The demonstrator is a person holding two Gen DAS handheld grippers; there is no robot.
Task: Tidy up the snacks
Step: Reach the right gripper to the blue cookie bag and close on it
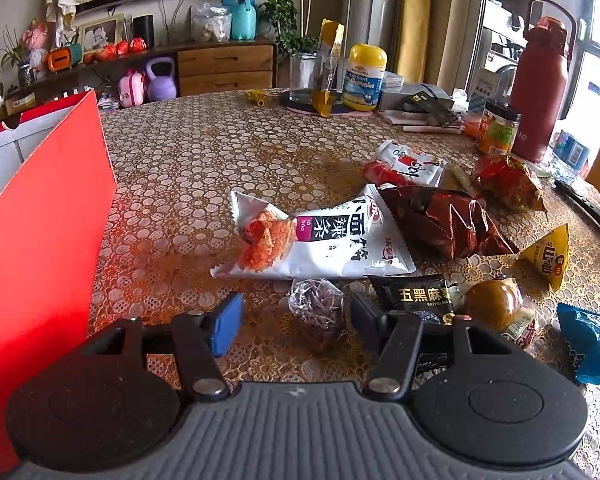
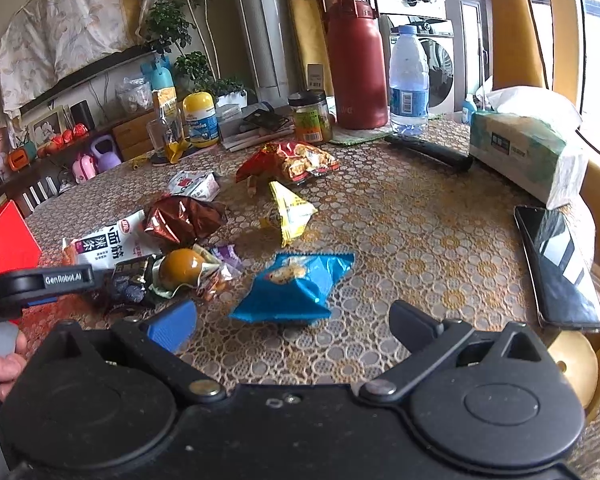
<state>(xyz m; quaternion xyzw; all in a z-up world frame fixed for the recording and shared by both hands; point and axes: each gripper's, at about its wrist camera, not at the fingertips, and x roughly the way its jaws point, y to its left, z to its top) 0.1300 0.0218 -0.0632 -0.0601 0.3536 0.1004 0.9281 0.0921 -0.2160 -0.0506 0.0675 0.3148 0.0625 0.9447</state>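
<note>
The left tongs (image 1: 296, 320) stand apart around a small clear-wrapped purple candy (image 1: 316, 306) on the surface (image 1: 204, 152), pads not touching it. At their nine o'clock stands the red box (image 1: 40, 216). The right tongs (image 2: 292, 322) gape wide, a blue snack packet (image 2: 296, 286) at twelve o'clock.

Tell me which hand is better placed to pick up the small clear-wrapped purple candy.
Left. The left gripper has the purple candy directly between its open fingers. The right gripper faces the blue snack packet instead.
</note>
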